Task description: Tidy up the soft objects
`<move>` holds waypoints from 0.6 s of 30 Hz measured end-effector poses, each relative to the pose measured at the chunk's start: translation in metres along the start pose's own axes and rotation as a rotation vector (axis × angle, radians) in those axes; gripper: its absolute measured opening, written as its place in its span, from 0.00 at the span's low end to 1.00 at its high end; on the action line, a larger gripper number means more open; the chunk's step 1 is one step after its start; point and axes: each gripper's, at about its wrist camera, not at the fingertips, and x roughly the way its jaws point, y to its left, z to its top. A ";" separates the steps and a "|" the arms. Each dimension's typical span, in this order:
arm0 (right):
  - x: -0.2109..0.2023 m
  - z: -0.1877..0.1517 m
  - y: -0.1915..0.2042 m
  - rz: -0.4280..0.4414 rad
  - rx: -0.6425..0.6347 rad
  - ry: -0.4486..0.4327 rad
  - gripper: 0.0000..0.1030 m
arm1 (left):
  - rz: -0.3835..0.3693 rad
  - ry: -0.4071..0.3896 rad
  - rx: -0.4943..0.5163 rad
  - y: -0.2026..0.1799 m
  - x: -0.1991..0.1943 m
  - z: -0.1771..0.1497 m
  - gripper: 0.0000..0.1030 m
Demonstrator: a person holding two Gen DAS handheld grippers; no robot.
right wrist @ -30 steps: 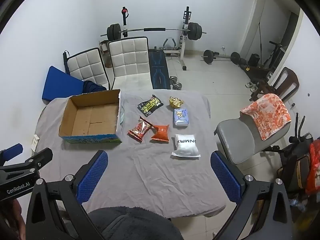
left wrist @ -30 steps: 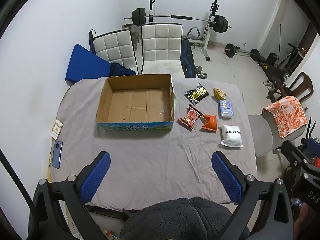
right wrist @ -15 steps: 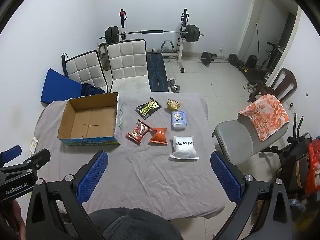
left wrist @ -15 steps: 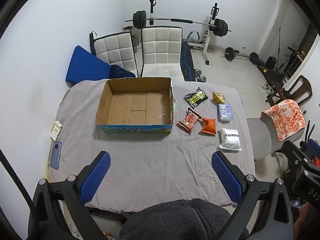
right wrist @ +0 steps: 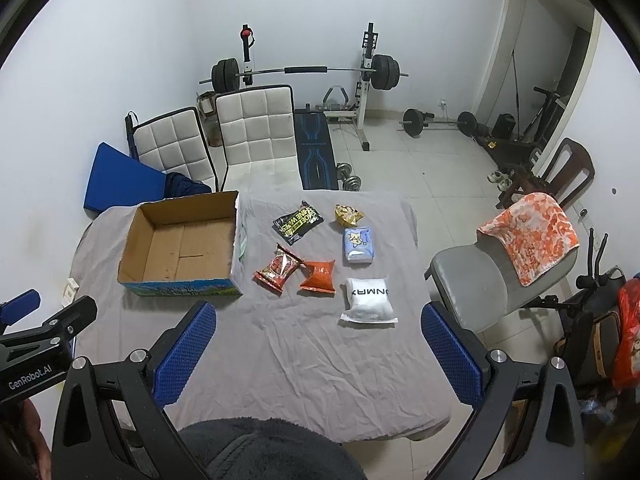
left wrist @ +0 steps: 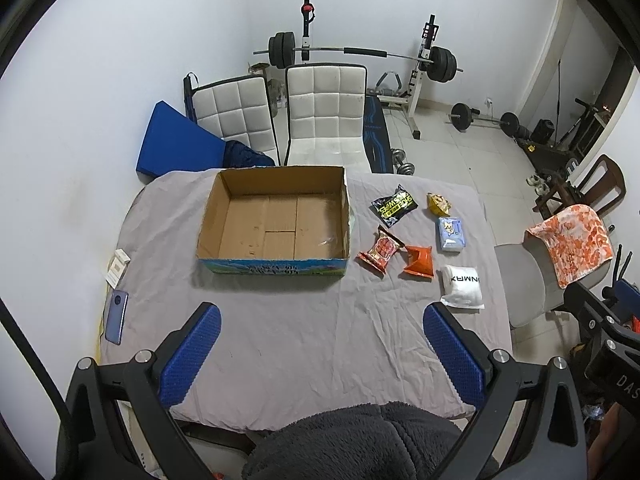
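Jaws of both grippers released, high above cardboard box point(left wrist: 276, 220), snack packets point(right wrist: 316, 276) beside it.

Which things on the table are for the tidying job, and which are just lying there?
For the job:
open brown cardboard box
black wipes packet
yellow crinkly packet
pale blue pouch
red snack packet
orange snack packet
white pouch

Just lying there:
blue phone
small white carton

Black frames, blue ribbed pads point(left wrist: 191, 354)
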 end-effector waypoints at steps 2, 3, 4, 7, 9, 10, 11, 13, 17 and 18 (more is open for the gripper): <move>-0.002 0.001 0.000 -0.003 0.000 -0.005 1.00 | 0.001 -0.006 0.000 0.001 -0.001 0.002 1.00; -0.003 0.002 0.000 -0.004 0.003 -0.010 1.00 | 0.003 -0.009 0.000 0.001 -0.002 0.002 1.00; -0.004 0.003 -0.001 -0.003 0.006 -0.013 1.00 | 0.002 -0.011 0.000 0.001 -0.002 0.003 1.00; -0.006 0.004 -0.002 -0.002 0.009 -0.015 1.00 | 0.006 -0.015 0.004 0.001 -0.003 0.005 1.00; -0.006 0.005 -0.002 -0.002 0.008 -0.016 1.00 | 0.006 -0.020 0.001 0.002 -0.004 0.006 1.00; -0.005 0.005 -0.002 -0.002 0.009 -0.014 1.00 | 0.007 -0.024 0.001 0.002 -0.004 0.007 1.00; -0.005 0.006 -0.003 -0.001 0.011 -0.013 1.00 | 0.008 -0.027 0.001 0.001 -0.005 0.006 1.00; -0.006 0.006 -0.001 -0.002 0.010 -0.015 1.00 | 0.008 -0.028 0.002 0.001 -0.005 0.007 1.00; -0.006 0.007 -0.002 0.002 0.013 -0.017 1.00 | 0.010 -0.032 -0.003 0.003 -0.007 0.009 1.00; -0.006 0.008 -0.002 0.002 0.014 -0.019 1.00 | 0.011 -0.033 -0.003 0.003 -0.007 0.010 1.00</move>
